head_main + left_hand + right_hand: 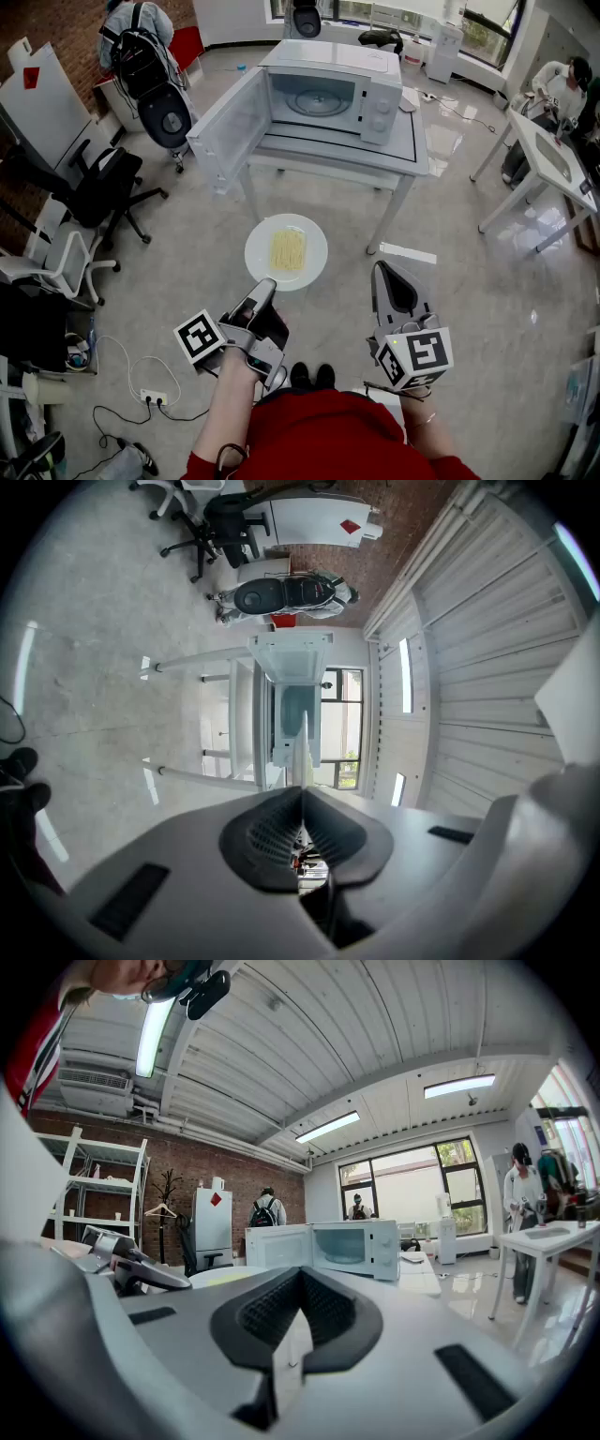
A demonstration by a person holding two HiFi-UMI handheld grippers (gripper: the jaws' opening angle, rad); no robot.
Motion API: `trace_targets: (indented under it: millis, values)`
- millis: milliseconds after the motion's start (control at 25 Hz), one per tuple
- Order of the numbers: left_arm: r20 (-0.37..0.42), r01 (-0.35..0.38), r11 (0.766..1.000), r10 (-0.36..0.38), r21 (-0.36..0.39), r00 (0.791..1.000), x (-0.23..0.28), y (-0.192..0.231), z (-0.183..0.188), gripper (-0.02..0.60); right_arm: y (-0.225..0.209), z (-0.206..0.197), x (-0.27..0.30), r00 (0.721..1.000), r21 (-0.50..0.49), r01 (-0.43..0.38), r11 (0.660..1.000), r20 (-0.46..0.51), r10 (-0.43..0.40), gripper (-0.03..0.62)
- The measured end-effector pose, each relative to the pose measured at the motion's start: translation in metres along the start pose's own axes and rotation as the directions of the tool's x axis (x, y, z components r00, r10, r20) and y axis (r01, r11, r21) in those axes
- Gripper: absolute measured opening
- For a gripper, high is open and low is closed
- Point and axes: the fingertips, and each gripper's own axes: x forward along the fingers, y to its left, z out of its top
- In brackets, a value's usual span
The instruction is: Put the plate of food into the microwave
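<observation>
Mid-carry, left gripper (266, 286) jaws clench the round white noodle plate (258, 255), right gripper (381, 269) jaws closed empty; next probably needs level entry into the open white microwave (377, 89).

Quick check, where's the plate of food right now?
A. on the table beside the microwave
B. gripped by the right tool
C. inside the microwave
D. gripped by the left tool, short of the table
D: the left tool is shut on the near rim of the plate, out over the floor before the open microwave.
</observation>
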Motion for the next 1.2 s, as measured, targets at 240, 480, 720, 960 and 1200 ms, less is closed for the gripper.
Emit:
trace_targets:
  millis: [240,480,720,960,1200]
  values:
    - [0.003,0.006,1.000,-0.006,-0.002,1.000,0.001,-0.001,0.001,0.017,-0.001,-0.002,0.002,1.000,-0.010,0.005,1.000,-0.005,-0.005,0.014]
    - [0.004,0.001,1.000,-0.001,-0.007,1.000,0.002,0.000,0.000,0.017,-0.001,-0.005,0.003,1.000,-0.009,0.002,1.000,-0.014,-0.002,0.014]
    - [0.013,-0.015,1.000,0.015,-0.001,1.000,0.005,0.005,-0.001,0.017,-0.006,-0.007,0.001,1.000,0.012,-0.009,1.000,-0.005,0.009,0.015]
    - [0.031,-0.025,0.999,0.024,0.021,0.999,0.020,0.004,0.003,0.017,-0.025,-0.010,0.004,1.000,0.011,-0.021,1.000,-0.016,0.021,0.015]
    - [0.038,-0.004,0.998,0.001,0.056,0.999,0.048,-0.004,0.014,0.018,-0.046,-0.004,0.025,1.000,-0.007,-0.018,1.000,0.003,0.018,0.015]
